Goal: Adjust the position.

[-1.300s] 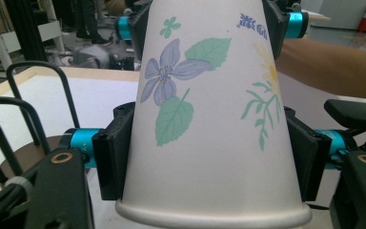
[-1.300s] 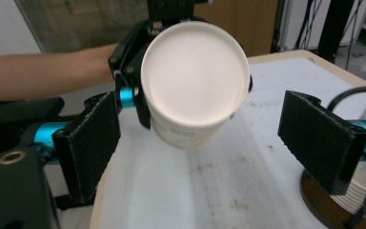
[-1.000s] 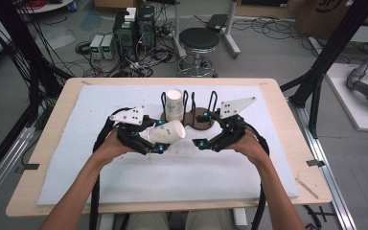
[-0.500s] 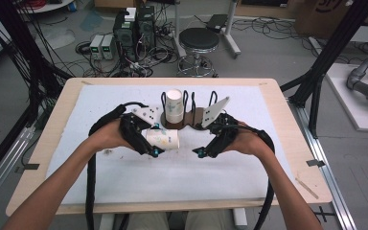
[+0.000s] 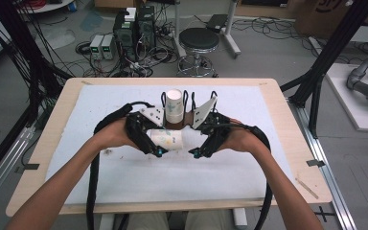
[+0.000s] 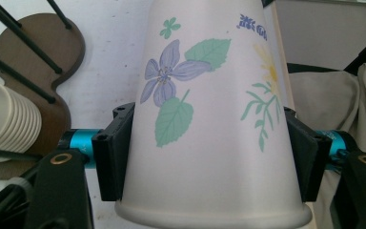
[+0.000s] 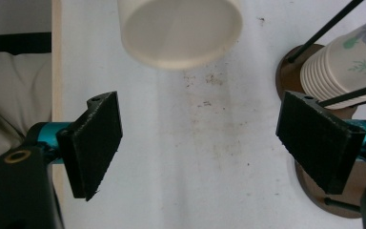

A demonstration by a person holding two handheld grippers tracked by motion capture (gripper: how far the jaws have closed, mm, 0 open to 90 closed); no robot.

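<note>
Left gripper view: left gripper (image 6: 209, 157) jaws pinch a smooth, tapered paper cup (image 6: 209, 119) with flower print, mid-frame; right gripper (image 7: 214, 143) jaws gape wide, empty.

Bright, even light; soft focus

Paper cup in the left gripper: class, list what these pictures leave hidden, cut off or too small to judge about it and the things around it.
- Paper cup, left gripper view: its narrow end is cut off by the top edge; the blue print near that edge is too blurred to read.
- Cup stack, high view: too small to count; in the right gripper view the right edge cuts it off.
- Wooden stand, right gripper view: partly hidden by the right gripper, whose jaws stand open.
</note>
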